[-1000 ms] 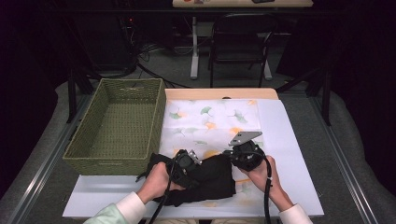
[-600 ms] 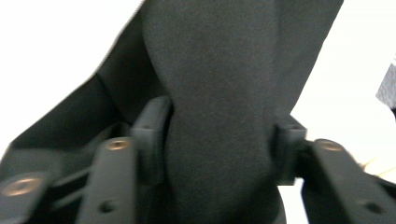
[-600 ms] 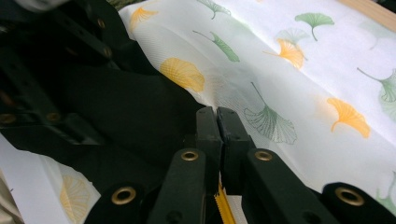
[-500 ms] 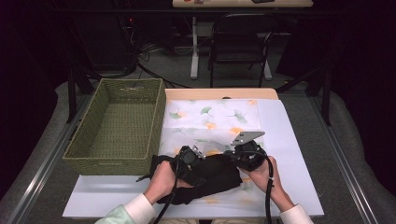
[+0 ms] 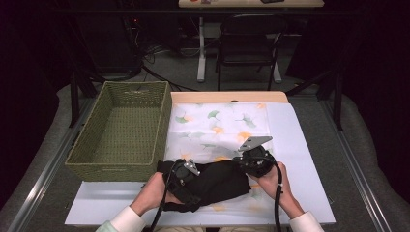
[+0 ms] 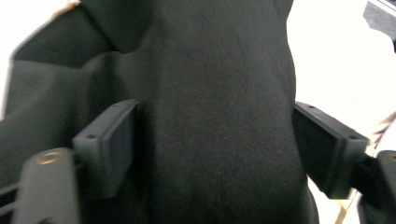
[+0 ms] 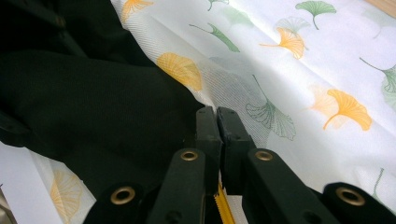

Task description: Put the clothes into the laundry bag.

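A black cloth [image 5: 217,181] lies bunched at the near edge of a white cloth printed with ginkgo leaves [image 5: 217,128]. My left gripper [image 5: 186,170] sits over the black cloth's left part. Its jaws have just been opening, and in the left gripper view the left gripper [image 6: 215,126] is open, with black cloth [image 6: 210,93] between the pads and not pressed by them. My right gripper [image 5: 244,166] is at the cloth's right end. In the right gripper view the right gripper [image 7: 215,116] is shut on the edge of the black cloth [image 7: 93,93].
A green woven basket [image 5: 121,166] stands empty at the left, its near wall close to my left hand. The printed cloth [image 7: 303,70] rests on a white mat [image 5: 309,159] on the table. A chair and a desk stand beyond the table.
The left gripper's jaws have opened and let go of the black cloth, and the hand has shifted slightly down over it. The right gripper has stayed in place.
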Demonstrator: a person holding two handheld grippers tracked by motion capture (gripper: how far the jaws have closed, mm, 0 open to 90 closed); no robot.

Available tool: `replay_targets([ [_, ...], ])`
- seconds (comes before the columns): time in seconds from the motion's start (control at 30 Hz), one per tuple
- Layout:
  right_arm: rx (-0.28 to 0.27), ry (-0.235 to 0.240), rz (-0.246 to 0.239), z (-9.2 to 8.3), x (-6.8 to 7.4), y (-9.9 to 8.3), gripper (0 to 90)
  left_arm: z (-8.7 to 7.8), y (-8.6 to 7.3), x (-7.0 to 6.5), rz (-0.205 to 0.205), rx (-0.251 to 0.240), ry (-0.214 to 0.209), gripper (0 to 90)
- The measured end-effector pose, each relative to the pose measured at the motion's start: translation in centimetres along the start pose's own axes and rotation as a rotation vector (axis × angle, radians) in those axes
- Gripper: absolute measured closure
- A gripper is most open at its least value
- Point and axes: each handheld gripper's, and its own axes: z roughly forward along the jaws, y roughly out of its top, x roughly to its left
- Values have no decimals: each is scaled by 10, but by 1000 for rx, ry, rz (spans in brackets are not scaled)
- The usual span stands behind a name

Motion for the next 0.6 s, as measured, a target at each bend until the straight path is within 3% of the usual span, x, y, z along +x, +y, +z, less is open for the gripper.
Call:
replay_targets([
  [0.07,3,-1,1,0,0,0,881,5,0,1,-7,-7,-13,304],
  [0.17,6,-1,1,0,0,0,881,6,0,-1,-4,-5,3,422],
  [0.3,1,-3,-1,-1,0,0,881,2,-2,-2,-54,-38,37,597],
  [0.37,-6,-6,-8,-3,2,2,881,-2,-2,-4,-71,-56,59,625],
  [0.57,-49,-21,-26,-15,10,9,882,-9,7,-9,-212,-103,129,633],
  [0.6,-60,-24,-25,-17,11,10,882,-9,10,-10,-219,-106,146,632],
])
